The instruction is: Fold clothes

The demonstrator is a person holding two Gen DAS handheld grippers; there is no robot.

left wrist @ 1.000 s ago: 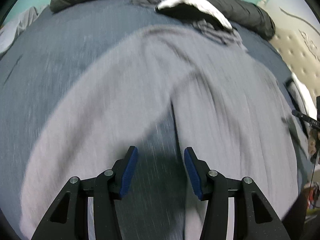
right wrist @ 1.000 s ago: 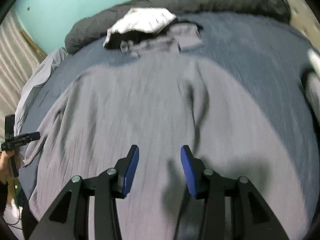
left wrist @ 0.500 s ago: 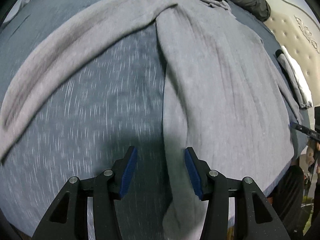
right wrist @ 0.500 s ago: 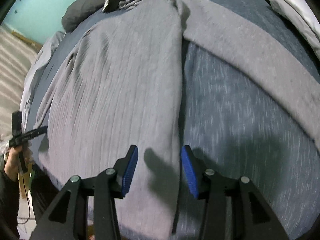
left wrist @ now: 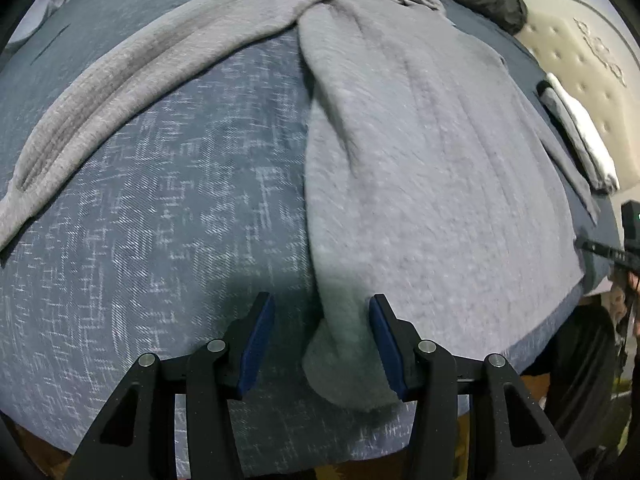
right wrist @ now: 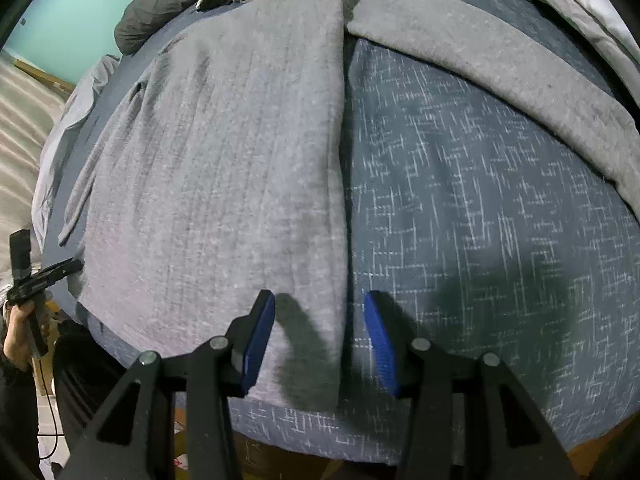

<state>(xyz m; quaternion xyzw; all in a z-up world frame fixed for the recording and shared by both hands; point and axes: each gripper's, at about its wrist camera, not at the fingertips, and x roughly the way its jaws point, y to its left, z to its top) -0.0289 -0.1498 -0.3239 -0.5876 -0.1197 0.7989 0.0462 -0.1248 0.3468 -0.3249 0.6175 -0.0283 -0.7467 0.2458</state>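
Grey sweater [left wrist: 432, 184] lies flat on the blue patterned bed [left wrist: 180, 208], hem toward the near edge, sleeves angling out toward 10 and 2 o'clock. Left gripper [left wrist: 322, 344] jaws spread wide, a bunched hem corner between them, lying against the right pad; no pinch. Right gripper [right wrist: 320, 338] also spread, straddling the sweater's side edge above the hem. Dark duvet [right wrist: 160, 4] at 12 o'clock; folded white and grey laundry [left wrist: 580, 136] at 3 o'clock. A hand [right wrist: 18, 336] holds the other gripper's handle.
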